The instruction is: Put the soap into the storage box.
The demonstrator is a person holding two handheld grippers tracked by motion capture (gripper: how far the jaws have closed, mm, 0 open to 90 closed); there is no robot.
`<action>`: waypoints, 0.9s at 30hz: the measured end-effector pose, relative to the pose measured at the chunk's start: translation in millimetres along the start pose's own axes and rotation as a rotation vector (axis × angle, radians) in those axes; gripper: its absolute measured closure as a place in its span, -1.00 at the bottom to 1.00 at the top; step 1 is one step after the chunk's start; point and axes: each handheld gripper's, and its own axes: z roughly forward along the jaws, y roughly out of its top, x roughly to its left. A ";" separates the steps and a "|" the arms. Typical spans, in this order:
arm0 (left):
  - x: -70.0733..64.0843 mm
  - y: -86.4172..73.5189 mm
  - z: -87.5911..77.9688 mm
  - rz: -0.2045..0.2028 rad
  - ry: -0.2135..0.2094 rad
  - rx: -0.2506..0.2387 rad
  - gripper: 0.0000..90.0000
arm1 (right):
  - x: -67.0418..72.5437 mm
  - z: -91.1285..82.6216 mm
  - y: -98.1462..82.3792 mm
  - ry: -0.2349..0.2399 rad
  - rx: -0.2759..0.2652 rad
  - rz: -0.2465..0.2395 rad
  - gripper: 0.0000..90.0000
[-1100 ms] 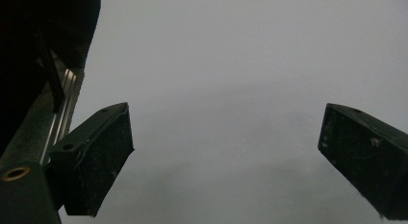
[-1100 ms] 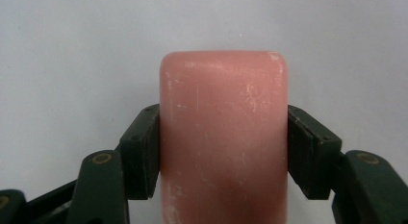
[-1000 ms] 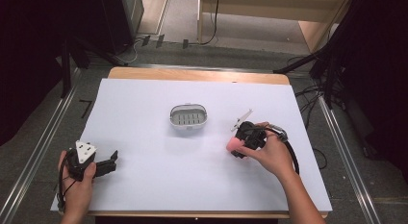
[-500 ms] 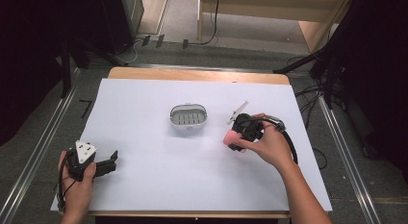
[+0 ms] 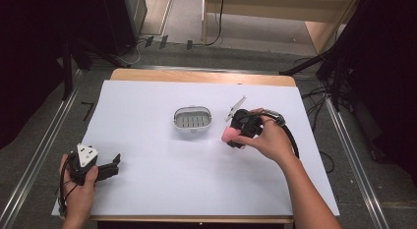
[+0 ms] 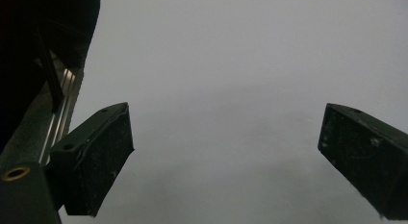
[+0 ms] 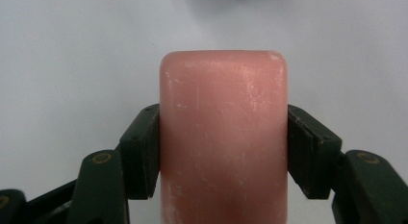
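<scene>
The right claw (image 7: pixel 223 147) pinched a smooth pink rectangular soap bar (image 7: pixel 223 137) near the grey slotted plastic dish (image 5: pixel 193 122); its slick sides could slip out. The left claw (image 6: pixel 226 156) sat spread.

- soap bar (image 7: pixel 223 137): salmon pink, faint whitish scuffs and streaks on the face, sits between the right gripper (image 5: pixel 235 135) pads
- right gripper: black body; jaw pads dark green-black with brass-coloured screw heads behind them
- left gripper (image 5: pixel 109 167): black, light grey three-cornered plate on top with small dark dots; pads (image 6: pixel 96 161) matt black with pale dust specks
- soap dish (image 5: pixel 193 122): just left of the right gripper, white-grey rim, grey slotted inside with darker bars
- table sheet (image 5: pixel 147 180): plain white under both grippers, no pattern
- table edge (image 5: pixel 196 75): light wood strip beyond the sheet
- floor (image 5: pixel 29 140): grey, silver rails beside the left gripper
</scene>
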 end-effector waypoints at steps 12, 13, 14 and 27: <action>0.2 0.0 0.0 -0.003 -0.002 0.000 -0.88 | -3.0 -2.6 22.8 0.004 -0.030 -0.075 -0.15; 0.2 0.1 -0.1 -0.003 -0.001 0.002 -0.88 | -2.8 -3.3 24.5 0.000 -0.031 -0.072 -0.15; 0.2 0.0 0.0 -0.003 -0.001 0.001 -0.88 | -3.1 -3.5 26.3 0.004 -0.036 -0.077 -0.15; 0.4 0.1 0.0 -0.003 -0.003 0.003 -0.88 | -3.2 -4.1 51.6 0.011 -0.059 -0.144 -0.15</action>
